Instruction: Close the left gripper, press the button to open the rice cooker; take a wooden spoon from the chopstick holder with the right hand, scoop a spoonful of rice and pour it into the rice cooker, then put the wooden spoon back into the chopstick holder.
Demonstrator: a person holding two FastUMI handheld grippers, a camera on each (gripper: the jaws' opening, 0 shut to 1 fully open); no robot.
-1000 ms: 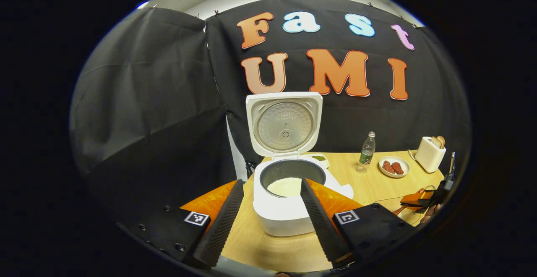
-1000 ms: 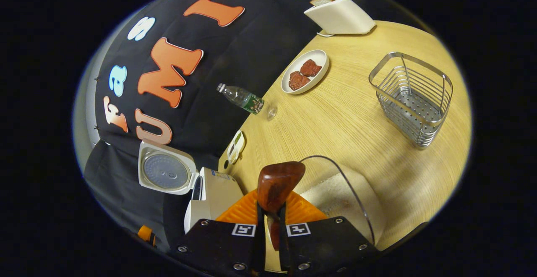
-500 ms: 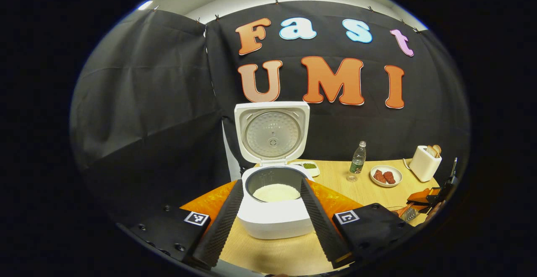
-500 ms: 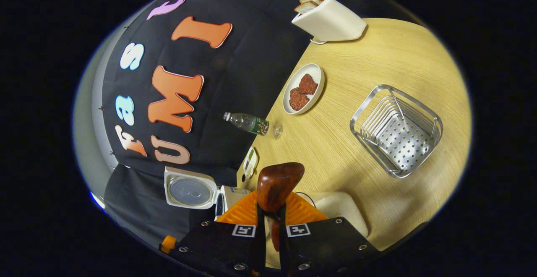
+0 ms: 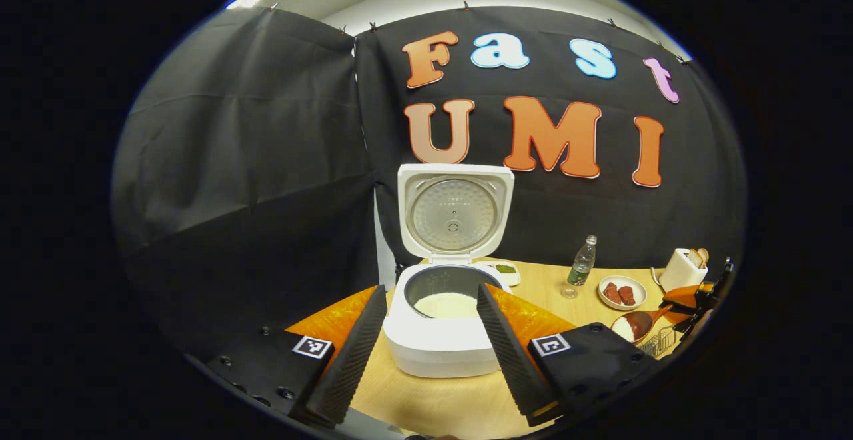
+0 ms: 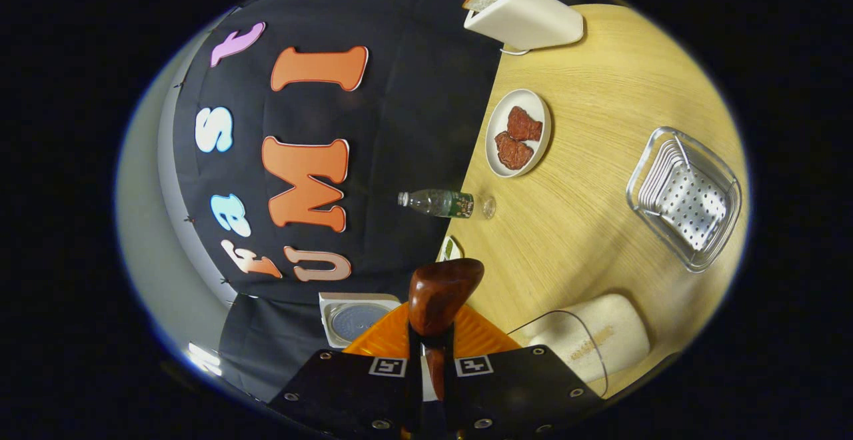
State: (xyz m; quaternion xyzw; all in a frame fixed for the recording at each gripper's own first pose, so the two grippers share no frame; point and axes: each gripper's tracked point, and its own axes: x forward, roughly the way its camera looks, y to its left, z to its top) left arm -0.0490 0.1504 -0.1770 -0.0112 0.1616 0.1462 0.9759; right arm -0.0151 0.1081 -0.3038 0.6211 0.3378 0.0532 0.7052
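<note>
Two grippers: left gripper [image 5: 426, 340] fingers wide apart before open rice cooker [image 5: 441, 333], right gripper [image 6: 432, 360] fingers clamped on wooden spoon [image 6: 440, 293].

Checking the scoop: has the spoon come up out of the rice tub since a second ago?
Yes. In the right gripper view the spoon, formerly over the rice tub, now sits left of it, with the tub farther off.

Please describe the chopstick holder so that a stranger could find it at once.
Start at the wooden table. Beyond the plate of meat, away from the black wall, stands the chopstick holder. It is the sole metal wire basket, with a perforated bottom.
</note>
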